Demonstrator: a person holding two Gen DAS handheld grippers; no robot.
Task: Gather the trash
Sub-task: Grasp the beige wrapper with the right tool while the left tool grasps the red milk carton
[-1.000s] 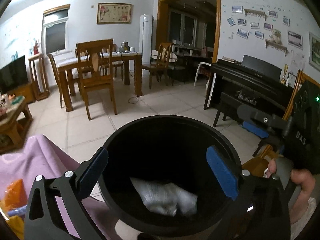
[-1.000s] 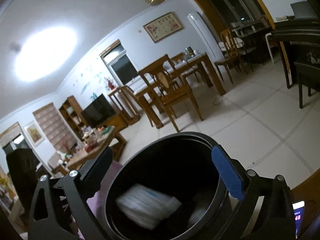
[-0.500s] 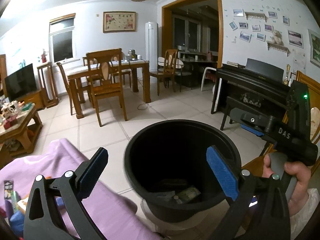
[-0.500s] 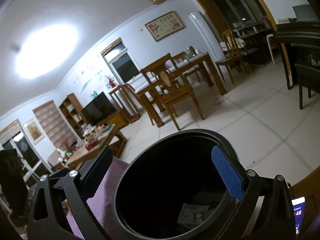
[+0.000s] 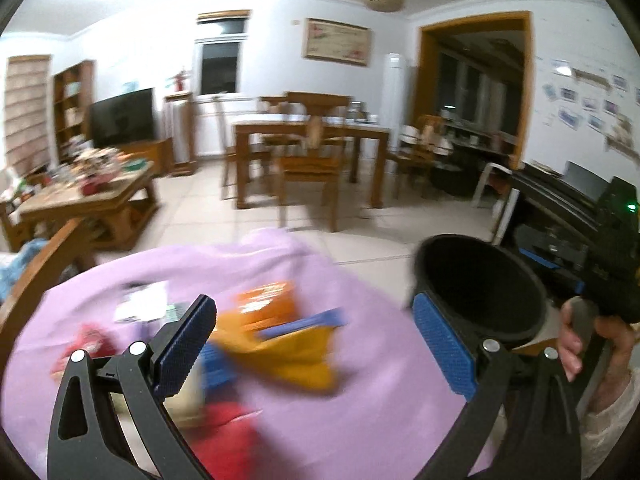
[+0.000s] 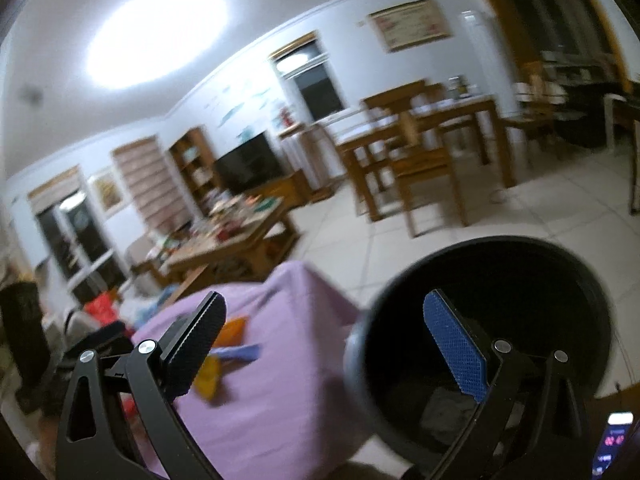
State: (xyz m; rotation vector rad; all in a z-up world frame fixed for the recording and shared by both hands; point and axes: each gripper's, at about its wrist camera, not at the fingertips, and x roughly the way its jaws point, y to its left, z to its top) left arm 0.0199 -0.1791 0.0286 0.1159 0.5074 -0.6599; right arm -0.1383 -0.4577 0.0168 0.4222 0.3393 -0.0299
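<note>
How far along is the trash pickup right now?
Done: crumpled pale trash lies in the black bin. In hand: nothing; the left gripper and right gripper are open. Left: orange wrapper, red packets and other blurred litter on the purple cloth.

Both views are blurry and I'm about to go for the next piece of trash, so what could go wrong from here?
1. The wrappers lie overlapped on the purple cloth; the open left gripper may pinch cloth or two pieces together.
2. The bin stands right off the cloth's edge; a sideways swing could knock it.
3. The right gripper, open and empty, is close by, so the grippers may collide.
</note>
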